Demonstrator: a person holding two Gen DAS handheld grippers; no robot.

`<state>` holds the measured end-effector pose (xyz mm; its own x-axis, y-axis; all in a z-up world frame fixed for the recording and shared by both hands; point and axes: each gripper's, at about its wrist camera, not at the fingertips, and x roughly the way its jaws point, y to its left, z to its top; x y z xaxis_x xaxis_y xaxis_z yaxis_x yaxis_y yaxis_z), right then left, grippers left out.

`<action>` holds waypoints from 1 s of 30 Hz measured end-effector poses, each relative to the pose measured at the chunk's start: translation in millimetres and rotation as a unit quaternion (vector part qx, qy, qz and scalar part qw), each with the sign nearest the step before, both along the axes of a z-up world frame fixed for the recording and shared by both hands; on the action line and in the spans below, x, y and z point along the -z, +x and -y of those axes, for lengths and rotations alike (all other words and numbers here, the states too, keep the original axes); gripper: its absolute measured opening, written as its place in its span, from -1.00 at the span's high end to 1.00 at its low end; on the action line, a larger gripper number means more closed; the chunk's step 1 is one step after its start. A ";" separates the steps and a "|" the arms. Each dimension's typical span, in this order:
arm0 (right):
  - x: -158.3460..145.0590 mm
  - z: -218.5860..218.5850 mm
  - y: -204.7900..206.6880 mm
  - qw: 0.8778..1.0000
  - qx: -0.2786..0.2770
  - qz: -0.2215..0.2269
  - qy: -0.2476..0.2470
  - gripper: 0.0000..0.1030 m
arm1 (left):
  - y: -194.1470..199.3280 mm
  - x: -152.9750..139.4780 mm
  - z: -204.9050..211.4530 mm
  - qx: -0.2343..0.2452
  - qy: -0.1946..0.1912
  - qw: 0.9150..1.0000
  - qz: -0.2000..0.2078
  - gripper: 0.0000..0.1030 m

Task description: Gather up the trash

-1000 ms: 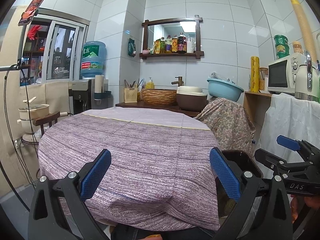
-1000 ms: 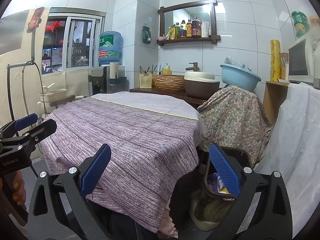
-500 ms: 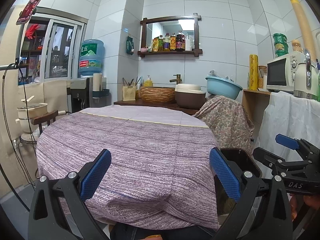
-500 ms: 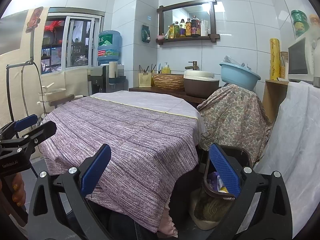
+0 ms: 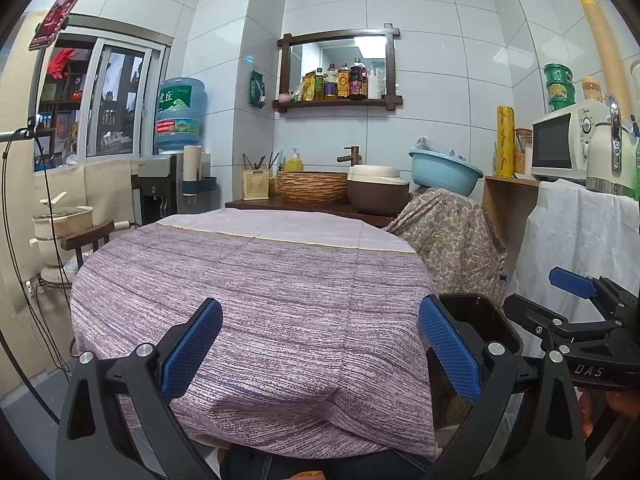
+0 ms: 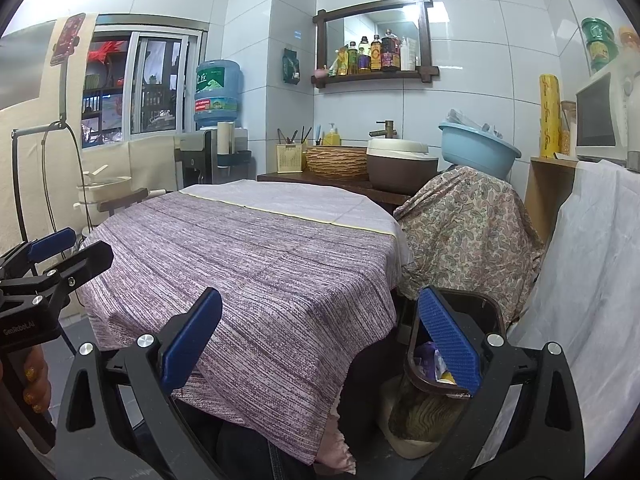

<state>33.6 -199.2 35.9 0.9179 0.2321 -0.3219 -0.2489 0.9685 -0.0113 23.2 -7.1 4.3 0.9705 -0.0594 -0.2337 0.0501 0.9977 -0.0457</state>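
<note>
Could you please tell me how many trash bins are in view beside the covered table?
1: a dark-rimmed trash bin stands on the floor right of the table, below the paisley cloth, with scraps inside. Others may be hidden behind the table.

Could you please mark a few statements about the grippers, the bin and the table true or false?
1. Both grippers, left and right, are open and hold nothing. True.
2. The bin stands on the table. False: it stands on the floor beside the table.
3. The bin already holds some trash. True.
4. The basin is red. False: it is light blue.
</note>
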 end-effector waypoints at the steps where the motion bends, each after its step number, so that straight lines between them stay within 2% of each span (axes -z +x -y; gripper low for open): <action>1: -0.3 0.1 0.1 1.000 0.000 0.000 0.000 -0.88 | -0.1 0.0 0.0 0.000 0.000 1.000 0.000 -0.90; 30: 3.6 -2.0 4.1 1.000 0.005 -0.009 0.002 -0.89 | 5.0 2.1 5.2 0.013 0.004 1.000 -0.010 -0.90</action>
<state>37.7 -197.3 32.3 0.9141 0.2246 -0.3377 -0.2399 0.9708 -0.0035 28.1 -12.3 2.2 0.9637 -0.0834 -0.2538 0.0758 0.9963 -0.0396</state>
